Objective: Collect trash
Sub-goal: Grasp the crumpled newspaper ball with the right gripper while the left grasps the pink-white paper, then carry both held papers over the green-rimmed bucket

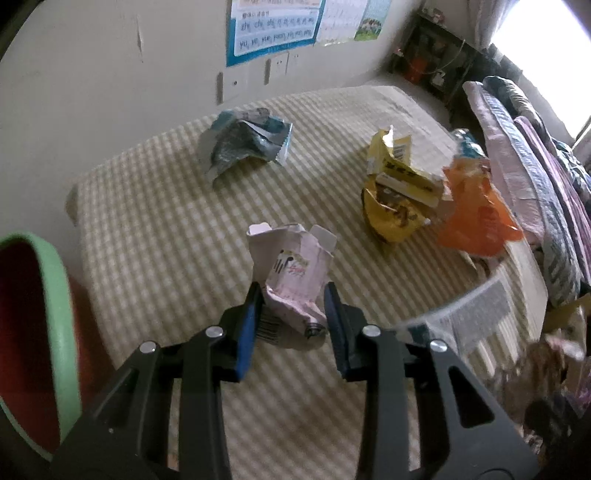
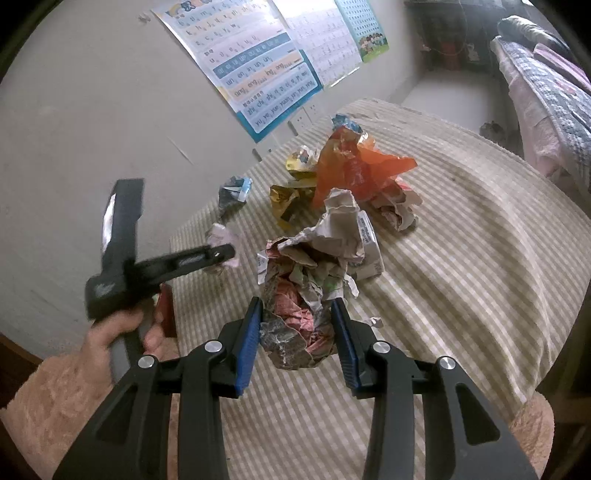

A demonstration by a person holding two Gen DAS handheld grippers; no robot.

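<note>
My left gripper (image 1: 291, 306) is shut on a crumpled pink-and-white carton (image 1: 291, 269), its blue pads pressed on both sides just above the striped table cover (image 1: 166, 229). My right gripper (image 2: 297, 325) is shut on a big wad of crumpled paper and wrappers (image 2: 306, 295). The left gripper also shows in the right wrist view (image 2: 218, 253), at the pink carton (image 2: 223, 236). More trash lies on the table: a blue-grey foil wrapper (image 1: 243, 142), a yellow packet (image 1: 399, 192), an orange plastic bag (image 1: 476, 210).
A green-rimmed red bin (image 1: 44, 332) stands at the table's left edge. A wall with posters (image 1: 273, 29) is behind the table. A bed with quilts (image 1: 535, 177) is to the right. A crumpled paper ball (image 2: 399, 210) lies by the orange bag (image 2: 354, 170).
</note>
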